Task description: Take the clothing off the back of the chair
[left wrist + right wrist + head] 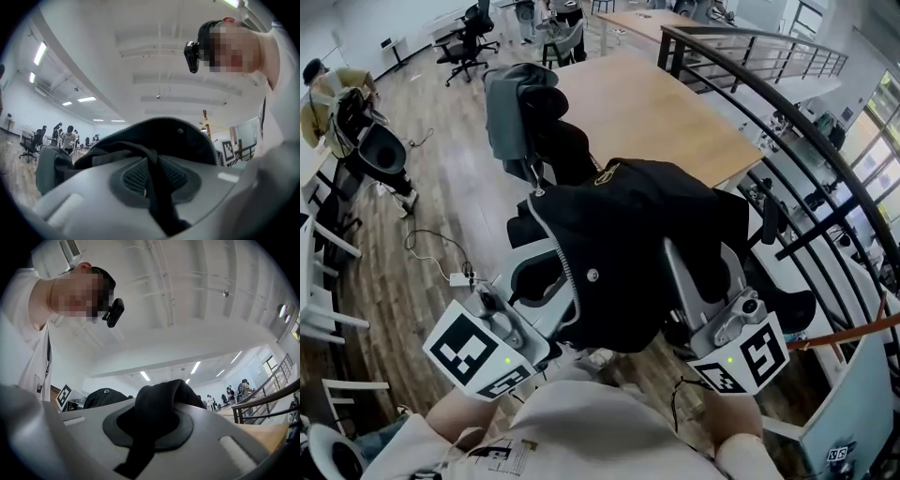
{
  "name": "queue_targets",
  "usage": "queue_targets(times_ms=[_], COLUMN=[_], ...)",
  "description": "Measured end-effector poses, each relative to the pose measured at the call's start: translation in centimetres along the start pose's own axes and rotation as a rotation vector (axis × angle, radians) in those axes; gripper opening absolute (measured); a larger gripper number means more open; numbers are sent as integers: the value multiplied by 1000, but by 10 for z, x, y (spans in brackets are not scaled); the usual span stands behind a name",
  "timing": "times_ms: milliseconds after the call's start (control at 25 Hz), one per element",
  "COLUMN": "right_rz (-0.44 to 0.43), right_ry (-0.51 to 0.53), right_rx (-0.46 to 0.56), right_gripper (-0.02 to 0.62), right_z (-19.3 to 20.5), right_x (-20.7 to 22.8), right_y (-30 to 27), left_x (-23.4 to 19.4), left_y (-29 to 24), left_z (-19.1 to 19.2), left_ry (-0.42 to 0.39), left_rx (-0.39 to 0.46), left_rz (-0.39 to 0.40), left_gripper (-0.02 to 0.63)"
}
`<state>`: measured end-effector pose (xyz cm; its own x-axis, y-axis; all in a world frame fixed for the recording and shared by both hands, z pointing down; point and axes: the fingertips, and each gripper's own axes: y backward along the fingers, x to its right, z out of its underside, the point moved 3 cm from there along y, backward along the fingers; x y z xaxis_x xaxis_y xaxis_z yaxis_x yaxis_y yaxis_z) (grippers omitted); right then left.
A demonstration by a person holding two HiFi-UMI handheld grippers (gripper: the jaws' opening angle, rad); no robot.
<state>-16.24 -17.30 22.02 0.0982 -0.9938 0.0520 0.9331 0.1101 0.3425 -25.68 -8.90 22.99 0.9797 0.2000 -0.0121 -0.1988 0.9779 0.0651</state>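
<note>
Left gripper (pixel 152 183) and right gripper (pixel 149 425) are both clamped on the black zip-up fabric jacket (pixel 628 248), held up just before a grey cloth garment (pixel 514 108); thin pinches though, so a snagged sleeve could probably yank it loose.

Wooden table (pixel 675 112), black railing (pixel 665 52), power strip (pixel 459 278)

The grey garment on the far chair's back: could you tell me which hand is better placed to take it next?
Probably left: the grey garment hangs on the left tongs' side. Yet these and the right tongs are both shut on the black zip jacket.
</note>
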Motion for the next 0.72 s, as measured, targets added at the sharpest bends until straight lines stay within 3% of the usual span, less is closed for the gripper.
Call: queue_targets(times_ms=[280,720], right_rz=[1,17], right_ry=[-50,-102], right_rx=[-96,-181], right_gripper=[37,37], right_z=[40,83], right_x=[-12,-18], right_y=[0,13], left_x=[-10,-10], left_y=[19,30], left_z=[41,86], left_ry=[83,118], left_rx=[-41,-119], left_rz=[-19,-42], left_gripper=[46,46])
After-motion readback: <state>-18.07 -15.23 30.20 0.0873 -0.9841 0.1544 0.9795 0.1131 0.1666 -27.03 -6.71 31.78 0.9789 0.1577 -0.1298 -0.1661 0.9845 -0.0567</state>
